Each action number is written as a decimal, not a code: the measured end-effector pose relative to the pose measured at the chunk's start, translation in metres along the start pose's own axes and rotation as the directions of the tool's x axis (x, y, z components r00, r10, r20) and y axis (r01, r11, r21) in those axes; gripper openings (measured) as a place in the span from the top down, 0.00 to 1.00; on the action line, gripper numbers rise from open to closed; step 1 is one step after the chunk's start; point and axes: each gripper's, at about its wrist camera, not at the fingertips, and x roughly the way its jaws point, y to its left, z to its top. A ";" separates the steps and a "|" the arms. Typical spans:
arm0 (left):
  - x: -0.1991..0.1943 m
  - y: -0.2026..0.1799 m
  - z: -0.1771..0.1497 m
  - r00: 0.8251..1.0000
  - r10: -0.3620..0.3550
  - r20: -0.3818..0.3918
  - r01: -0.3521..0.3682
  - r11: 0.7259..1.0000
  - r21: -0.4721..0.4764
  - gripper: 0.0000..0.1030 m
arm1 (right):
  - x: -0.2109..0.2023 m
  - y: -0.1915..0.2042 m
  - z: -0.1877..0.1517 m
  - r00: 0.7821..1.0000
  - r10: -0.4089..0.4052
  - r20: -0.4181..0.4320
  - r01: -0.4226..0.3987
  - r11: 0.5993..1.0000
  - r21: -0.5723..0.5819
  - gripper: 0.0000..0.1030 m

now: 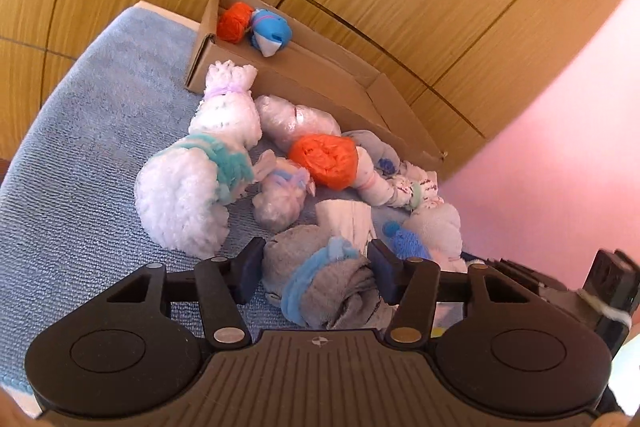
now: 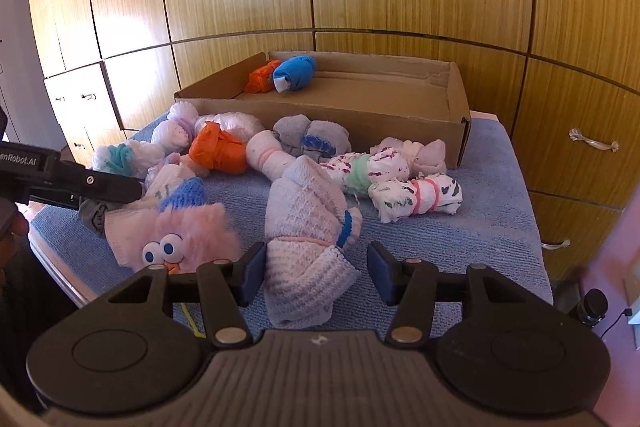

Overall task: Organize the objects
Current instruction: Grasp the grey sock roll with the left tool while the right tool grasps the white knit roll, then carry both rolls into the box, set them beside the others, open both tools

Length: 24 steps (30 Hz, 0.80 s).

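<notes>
Left gripper (image 1: 316,261) spread wide around a grey rolled sock bundle with a light-blue band (image 1: 320,287), fingertips flanking it, contact not discernible. Right gripper (image 2: 316,267) likewise released, straddling a pale knitted sock roll with a pink band (image 2: 306,239) lying on the blue towel (image 2: 480,227), left finger (image 2: 252,273) just beside it, right finger apart. Ahead of both, more rolled socks scattered; beyond them a shallow brown cardboard box (image 2: 360,115) holding an orange bundle (image 2: 260,79) touching a blue one (image 2: 294,73).

Blue towel (image 2: 492,223) — rolled sock bundles (image 2: 396,183), cardboard box (image 2: 332,115) on top.
</notes>
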 end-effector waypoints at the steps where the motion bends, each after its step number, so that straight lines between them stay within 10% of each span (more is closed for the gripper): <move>1: -0.002 -0.001 -0.001 1.000 0.006 0.003 -0.006 1.000 0.008 0.42 | 0.000 0.000 0.000 1.000 0.002 0.002 -0.002 1.000 0.002 0.53; 24: -0.039 -0.032 0.029 0.992 0.051 0.116 -0.072 0.980 0.184 0.43 | -0.028 -0.027 0.024 0.997 0.027 0.070 -0.036 0.991 0.128 0.62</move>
